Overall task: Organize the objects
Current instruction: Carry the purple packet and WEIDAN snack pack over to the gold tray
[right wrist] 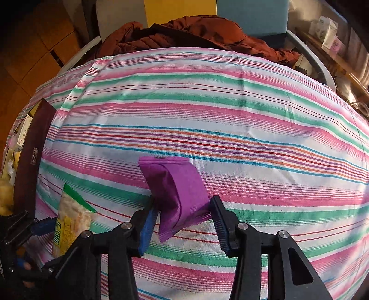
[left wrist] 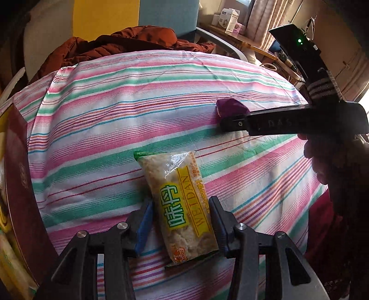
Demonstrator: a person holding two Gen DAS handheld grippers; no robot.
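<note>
A clear snack packet with a yellow and green label (left wrist: 182, 203) stands between the blue pads of my left gripper (left wrist: 182, 207), which is shut on its two long sides above the striped cloth (left wrist: 115, 110). The same packet (right wrist: 69, 219) shows at the lower left of the right wrist view. A crumpled purple packet (right wrist: 177, 191) sits between the pads of my right gripper (right wrist: 182, 207), and both pads touch its sides. In the left wrist view the right gripper (left wrist: 230, 122) reaches in from the right, held by a hand, with the purple packet (left wrist: 230, 107) at its tip.
A dark maroon box (right wrist: 32, 157) with several items behind it stands at the left edge of the cloth. A rust-brown jacket (right wrist: 196, 30) lies along the far edge. Shelves with small boxes (left wrist: 230, 20) are at the back right.
</note>
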